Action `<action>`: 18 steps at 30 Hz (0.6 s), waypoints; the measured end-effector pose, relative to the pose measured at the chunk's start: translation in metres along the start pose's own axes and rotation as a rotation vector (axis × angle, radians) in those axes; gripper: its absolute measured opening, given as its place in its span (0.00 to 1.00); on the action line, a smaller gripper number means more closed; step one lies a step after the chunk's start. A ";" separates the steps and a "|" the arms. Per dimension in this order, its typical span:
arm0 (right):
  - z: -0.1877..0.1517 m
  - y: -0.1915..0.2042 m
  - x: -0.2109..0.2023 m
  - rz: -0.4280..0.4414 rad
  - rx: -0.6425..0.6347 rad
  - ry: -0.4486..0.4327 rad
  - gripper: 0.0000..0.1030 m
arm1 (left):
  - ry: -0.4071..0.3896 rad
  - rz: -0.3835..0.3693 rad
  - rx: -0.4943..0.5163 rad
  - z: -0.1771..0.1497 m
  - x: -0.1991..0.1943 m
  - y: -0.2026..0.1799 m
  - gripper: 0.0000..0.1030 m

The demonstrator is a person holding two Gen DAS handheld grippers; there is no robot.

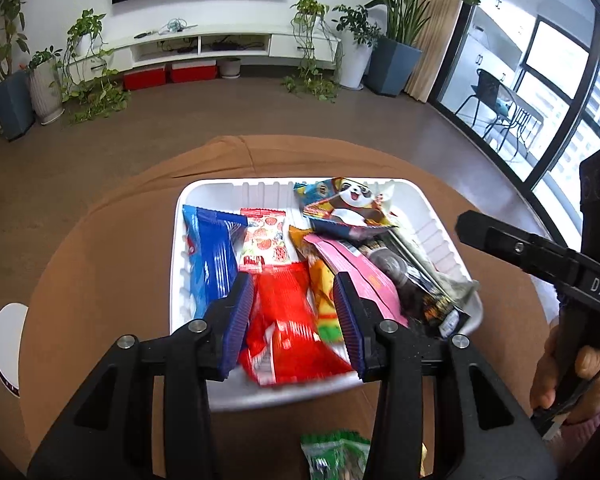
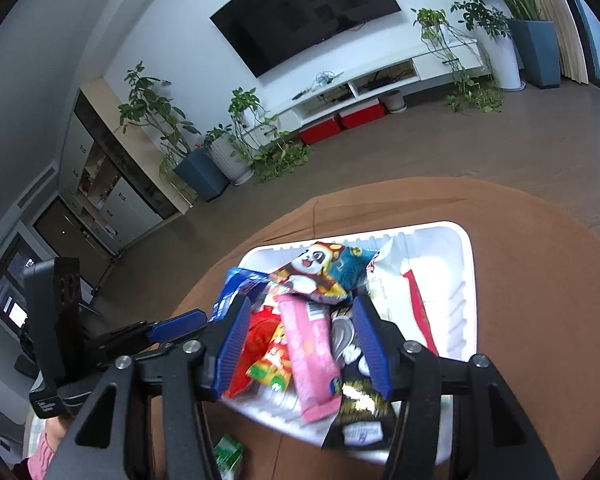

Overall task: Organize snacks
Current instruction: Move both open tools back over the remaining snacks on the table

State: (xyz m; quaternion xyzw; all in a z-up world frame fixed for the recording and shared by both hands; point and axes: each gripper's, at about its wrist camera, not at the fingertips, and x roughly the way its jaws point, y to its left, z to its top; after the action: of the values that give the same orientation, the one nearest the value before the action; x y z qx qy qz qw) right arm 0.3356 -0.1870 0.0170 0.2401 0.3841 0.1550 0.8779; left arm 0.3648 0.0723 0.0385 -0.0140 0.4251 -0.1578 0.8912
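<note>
green packet [image 1: 334, 454] clearer from left claw [image 1: 296, 320] view.

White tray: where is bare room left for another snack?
The white tray is bare at its right end, beyond the red-striped white packet. From the pink packet to the blue packet, packets overlap.

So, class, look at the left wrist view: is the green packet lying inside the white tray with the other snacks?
No, the green packet lies on the brown tablecloth, outside the near rim of the white tray.
</note>
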 end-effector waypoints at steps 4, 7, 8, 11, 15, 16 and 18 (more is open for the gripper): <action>-0.012 0.011 -0.023 0.017 -0.011 -0.016 0.57 | -0.018 0.001 -0.002 -0.016 -0.027 -0.003 0.39; -0.025 0.022 -0.042 0.024 -0.033 -0.021 0.58 | -0.031 0.002 -0.007 -0.031 -0.048 -0.006 0.40; -0.028 0.026 -0.047 0.024 -0.043 -0.020 0.58 | -0.031 0.000 -0.007 -0.037 -0.053 -0.007 0.40; -0.044 0.037 -0.061 0.016 -0.082 -0.016 0.58 | -0.033 0.002 -0.012 -0.056 -0.071 -0.009 0.40; -0.071 0.045 -0.079 0.003 -0.126 0.002 0.59 | -0.025 0.007 -0.014 -0.083 -0.087 -0.012 0.41; -0.079 0.047 -0.083 -0.001 -0.137 0.008 0.59 | -0.020 0.010 -0.010 -0.091 -0.089 -0.013 0.41; -0.094 0.049 -0.089 -0.006 -0.159 0.022 0.59 | -0.012 0.015 -0.007 -0.106 -0.094 -0.016 0.41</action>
State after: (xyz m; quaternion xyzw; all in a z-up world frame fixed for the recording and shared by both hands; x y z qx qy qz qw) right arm 0.2025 -0.1582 0.0421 0.1666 0.3810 0.1852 0.8904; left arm 0.2247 0.0959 0.0441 -0.0148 0.4204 -0.1495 0.8948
